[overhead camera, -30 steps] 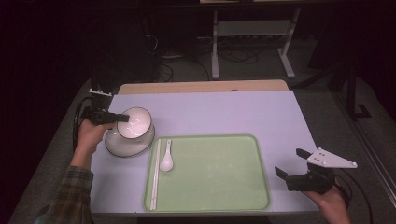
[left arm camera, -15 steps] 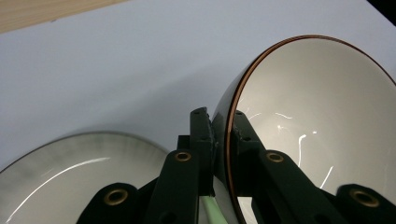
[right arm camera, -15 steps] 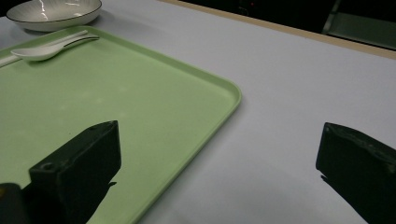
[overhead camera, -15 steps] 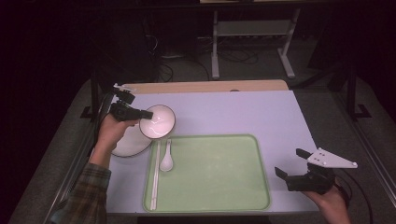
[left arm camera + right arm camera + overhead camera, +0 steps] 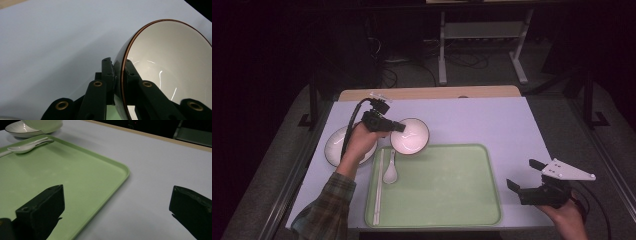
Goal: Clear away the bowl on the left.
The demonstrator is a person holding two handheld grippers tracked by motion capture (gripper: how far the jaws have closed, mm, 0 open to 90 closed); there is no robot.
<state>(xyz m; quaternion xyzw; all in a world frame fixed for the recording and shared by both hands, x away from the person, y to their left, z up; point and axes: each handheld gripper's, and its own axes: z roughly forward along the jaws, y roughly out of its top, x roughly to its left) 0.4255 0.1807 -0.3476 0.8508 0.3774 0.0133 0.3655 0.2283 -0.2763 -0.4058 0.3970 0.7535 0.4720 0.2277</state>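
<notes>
I have the left gripper (image 5: 398,127) clenched on the rim of the bowl (image 5: 411,136), one jaw outside the dark wall and one inside against the white lining, as the left gripper view shows (image 5: 119,75). The bowl (image 5: 170,67) hangs clear of the table (image 5: 492,120), over the far left corner of the green tray (image 5: 447,200), just right of the plate (image 5: 334,147). It is tipped, so its mouth faces up and slightly towards the near side; being round, it has no long axis to speak of. On the tray's left edge lie a white spoon (image 5: 390,172) and chopsticks (image 5: 378,187), their lengths running near to far. My right gripper (image 5: 524,177) sits near the tray's near right corner with its jaws spread wide and nothing between them.
</notes>
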